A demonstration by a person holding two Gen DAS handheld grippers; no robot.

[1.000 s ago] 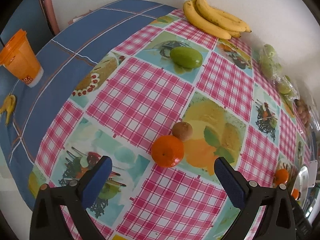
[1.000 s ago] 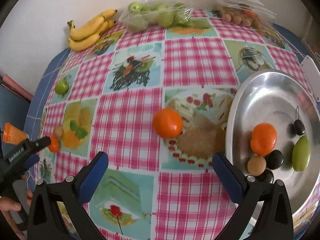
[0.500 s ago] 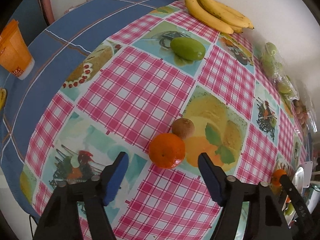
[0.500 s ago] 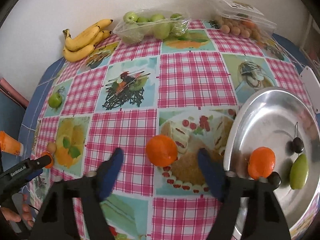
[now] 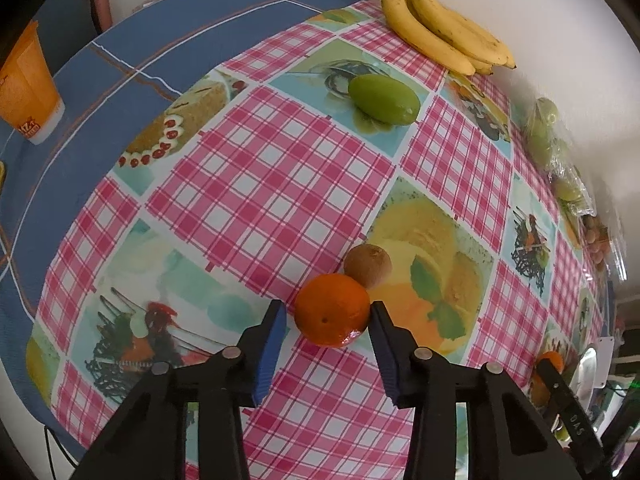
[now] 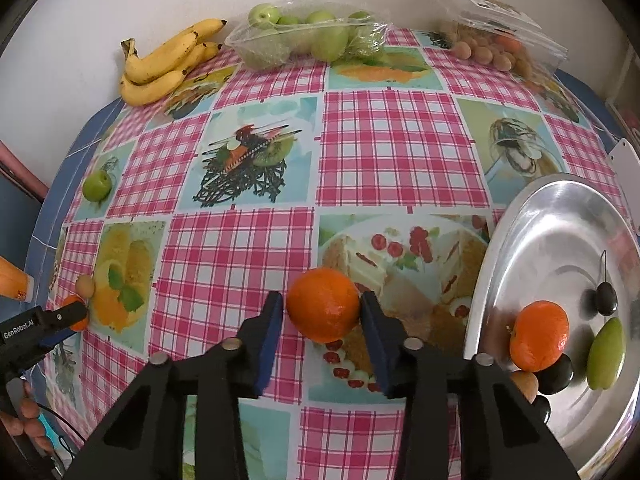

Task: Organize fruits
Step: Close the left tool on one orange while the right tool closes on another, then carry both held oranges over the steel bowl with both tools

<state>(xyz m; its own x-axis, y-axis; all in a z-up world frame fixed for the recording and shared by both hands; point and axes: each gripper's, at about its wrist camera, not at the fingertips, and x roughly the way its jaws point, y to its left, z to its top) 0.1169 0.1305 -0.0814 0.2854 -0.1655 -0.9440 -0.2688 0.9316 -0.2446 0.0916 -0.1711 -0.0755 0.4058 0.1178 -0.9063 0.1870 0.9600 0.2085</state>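
Two oranges lie on the checked tablecloth. In the left wrist view one orange (image 5: 332,312) sits between the closing jaws of my left gripper (image 5: 327,306); the right pad touches it and a thin gap shows at the left pad. A small brown fruit (image 5: 367,265) rests against its far side. In the right wrist view my right gripper (image 6: 321,297) is closing on the other orange (image 6: 323,310), both pads against its sides. The steel plate (image 6: 560,240) to the right holds an orange (image 6: 540,336), a green fruit (image 6: 606,354) and dark plums (image 6: 605,298).
A loose green fruit (image 5: 384,98) and bananas (image 5: 444,36) lie farther back. A bag of green apples (image 6: 308,40) and a clear box of small brown fruits (image 6: 488,52) stand by the wall. An orange cup (image 5: 26,88) stands on the blue cloth at left.
Both grippers' jaws have swung in from wide open to hug their oranges. Each gripper has come a little closer to its fruit. The fruits have not moved.
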